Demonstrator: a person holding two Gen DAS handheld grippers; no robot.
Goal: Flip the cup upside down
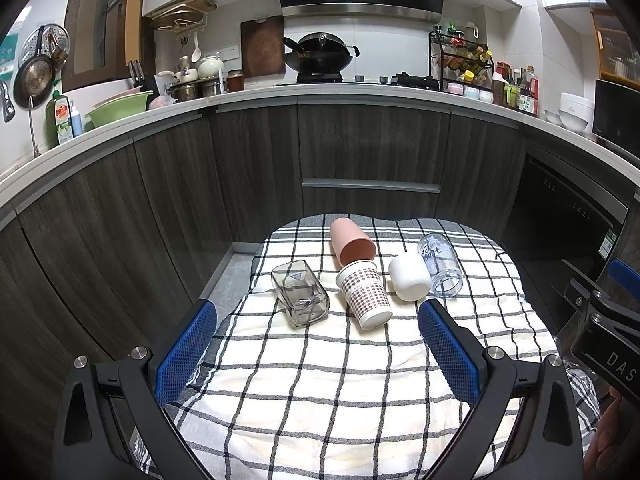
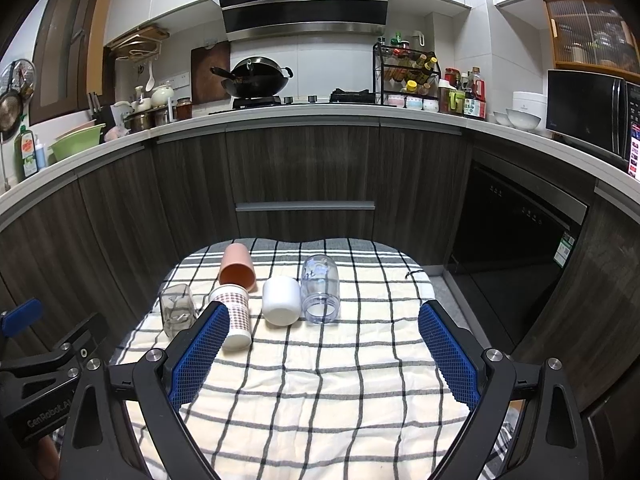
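Observation:
Several cups lie on their sides on a checked cloth [image 1: 320,380] [image 2: 320,380]: a square clear glass [image 1: 301,299] [image 2: 176,310], a pink cup [image 1: 351,242] [image 2: 237,268], a dotted paper cup [image 1: 366,294] [image 2: 238,320], a white cup [image 1: 409,277] [image 2: 281,300] and a clear plastic cup [image 1: 440,265] [image 2: 320,289]. My left gripper [image 1: 318,342] is open and empty, near side of the cups. My right gripper [image 2: 324,344] is open and empty, also short of them; its left finger [image 2: 200,354] overlaps the paper cup in view.
Dark wood cabinets [image 1: 360,148] and a counter with a wok [image 1: 320,56], bowls and bottles stand behind the table. A dishwasher [image 2: 520,232] is at the right. The right gripper's body [image 1: 608,320] shows at the left view's right edge.

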